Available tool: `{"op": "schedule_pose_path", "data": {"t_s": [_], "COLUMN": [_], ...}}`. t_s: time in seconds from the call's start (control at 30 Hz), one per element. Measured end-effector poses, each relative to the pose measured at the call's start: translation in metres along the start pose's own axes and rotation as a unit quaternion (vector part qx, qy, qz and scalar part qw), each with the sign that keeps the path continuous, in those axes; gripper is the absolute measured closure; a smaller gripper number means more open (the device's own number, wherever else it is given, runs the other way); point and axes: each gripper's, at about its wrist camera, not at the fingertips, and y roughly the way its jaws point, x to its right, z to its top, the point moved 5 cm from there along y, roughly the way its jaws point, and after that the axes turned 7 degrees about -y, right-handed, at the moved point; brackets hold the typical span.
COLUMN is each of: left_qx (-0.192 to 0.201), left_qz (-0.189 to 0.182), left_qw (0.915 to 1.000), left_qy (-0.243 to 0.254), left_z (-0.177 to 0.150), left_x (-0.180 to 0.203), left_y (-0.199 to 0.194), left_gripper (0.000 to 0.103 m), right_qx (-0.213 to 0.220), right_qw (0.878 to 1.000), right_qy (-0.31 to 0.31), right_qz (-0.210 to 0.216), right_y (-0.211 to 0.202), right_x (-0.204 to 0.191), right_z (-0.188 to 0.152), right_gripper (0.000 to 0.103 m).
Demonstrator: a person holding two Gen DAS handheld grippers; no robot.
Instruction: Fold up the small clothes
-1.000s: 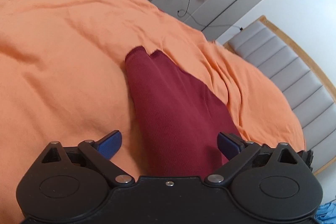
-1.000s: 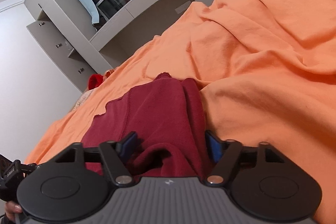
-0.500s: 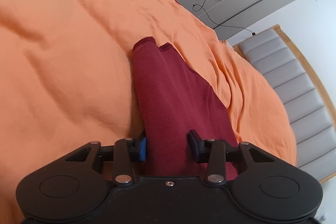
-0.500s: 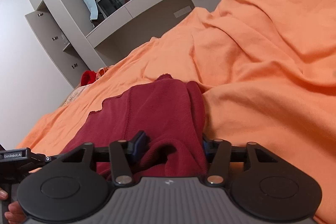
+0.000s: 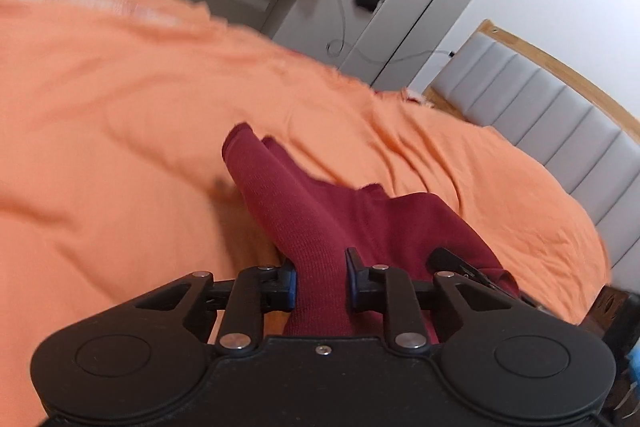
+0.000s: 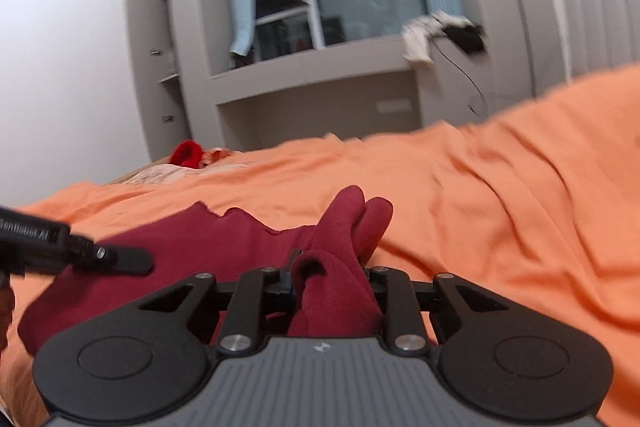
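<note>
A dark red knit garment (image 5: 304, 211) lies on an orange bedspread (image 5: 100, 131). My left gripper (image 5: 320, 281) is shut on one end of the garment and holds it raised off the bed. In the right wrist view my right gripper (image 6: 330, 277) is shut on a bunched part of the same garment (image 6: 224, 239), lifted as well. The left gripper's black body (image 6: 60, 247) shows at the left edge of the right wrist view. Part of the right gripper (image 5: 472, 271) shows beside the cloth in the left wrist view.
The orange bedspread (image 6: 500, 195) covers the whole bed. A grey padded headboard (image 5: 560, 115) stands at the right. Grey built-in cabinets and a desk (image 6: 320, 91) line the far wall under a window. A red item (image 6: 186, 153) lies at the bed's far edge.
Both grippers went from open around the garment to shut on it. Both have lifted and tilted up, raising the cloth off the bed.
</note>
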Motion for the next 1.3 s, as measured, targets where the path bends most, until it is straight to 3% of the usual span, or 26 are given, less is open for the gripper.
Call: {"op": "schedule_pose_path", "data": {"t_s": [0.1, 0.23, 0.53, 0.63, 0.77, 0.93, 1.13, 1.17, 1.3], "left_qx": [0.049, 0.104, 0.190, 0.187, 0.154, 0.137, 0.131, 0.130, 0.128], "left_qz": [0.019, 0.038, 0.112, 0.137, 0.169, 0.188, 0.210, 0.214, 0.221], "left_qw": [0.9970, 0.9893, 0.9743, 0.9721, 0.9729, 0.9724, 0.9688, 0.9681, 0.9667], "left_qy": [0.057, 0.096, 0.046, 0.036, 0.034, 0.022, 0.019, 0.020, 0.016], "left_z": [0.013, 0.029, 0.077, 0.084, 0.078, 0.070, 0.069, 0.068, 0.068], "left_x": [-0.001, -0.022, -0.089, -0.104, -0.119, -0.136, -0.141, -0.141, -0.138], "left_y": [-0.021, -0.046, -0.081, -0.076, -0.058, -0.055, -0.054, -0.055, -0.056], "left_gripper": [0.079, 0.079, 0.079, 0.078, 0.077, 0.074, 0.067, 0.062, 0.041], "right_qx": [0.015, 0.030, 0.044, 0.031, -0.001, -0.012, -0.020, -0.021, -0.023], "right_qw": [1.000, 0.999, 0.998, 0.998, 0.999, 0.996, 0.991, 0.989, 0.986], "right_qy": [-0.023, -0.020, -0.013, -0.014, -0.005, 0.063, 0.118, 0.127, 0.153], "right_qz": [0.009, 0.027, 0.054, 0.053, 0.050, 0.060, 0.067, 0.067, 0.061], "right_y": [0.012, 0.046, 0.126, 0.147, 0.167, 0.173, 0.169, 0.169, 0.167], "right_x": [-0.027, -0.064, -0.129, -0.136, -0.132, -0.110, -0.081, -0.076, -0.066], "right_z": [0.011, 0.029, 0.060, 0.054, 0.035, 0.018, -0.002, -0.004, -0.008], "right_gripper": [0.079, 0.079, 0.079, 0.079, 0.079, 0.075, 0.057, 0.055, 0.026]}}
